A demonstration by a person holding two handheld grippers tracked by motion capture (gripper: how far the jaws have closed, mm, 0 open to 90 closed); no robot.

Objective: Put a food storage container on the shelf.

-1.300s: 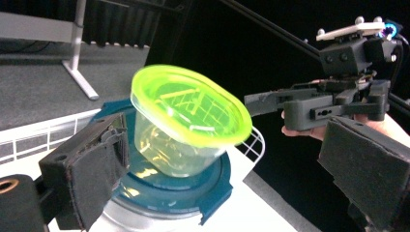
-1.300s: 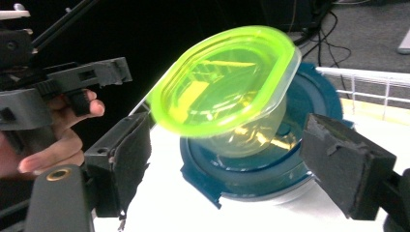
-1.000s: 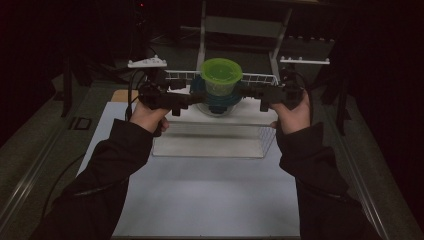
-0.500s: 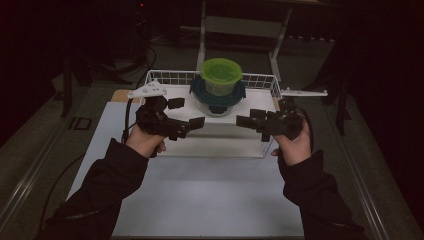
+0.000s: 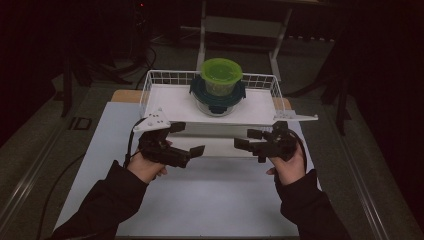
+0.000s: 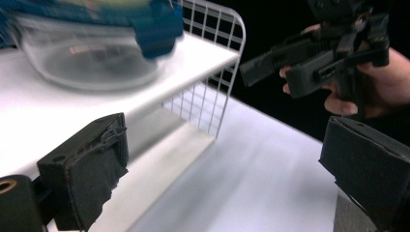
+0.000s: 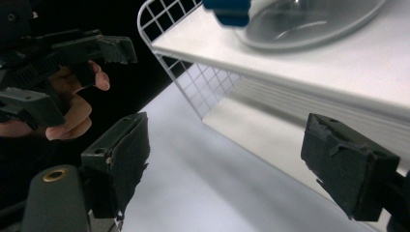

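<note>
Stacked containers point(image 5: 218, 90) sit on the shelf point(image 5: 260, 107), ahead of your spread fingers; both grippers, left point(image 5: 182, 143) and right point(image 5: 248, 141), hold nothing. Placement looks done; withdraw next.

We see a clear glass bowl point(image 5: 218, 102) with a dark teal-blue clip lid, and on it a smaller container point(image 5: 221, 76) capped in bright lime green. Both sit on a white shelf point(image 5: 260, 107) edged by white wire mesh in a square grid pattern, above a pale, bluish-white tabletop point(image 5: 210, 200). Our left claw point(image 5: 186, 140) and right claw point(image 5: 247, 139) are matte black, and the sleeves point(image 5: 105, 200) are black too.
</note>
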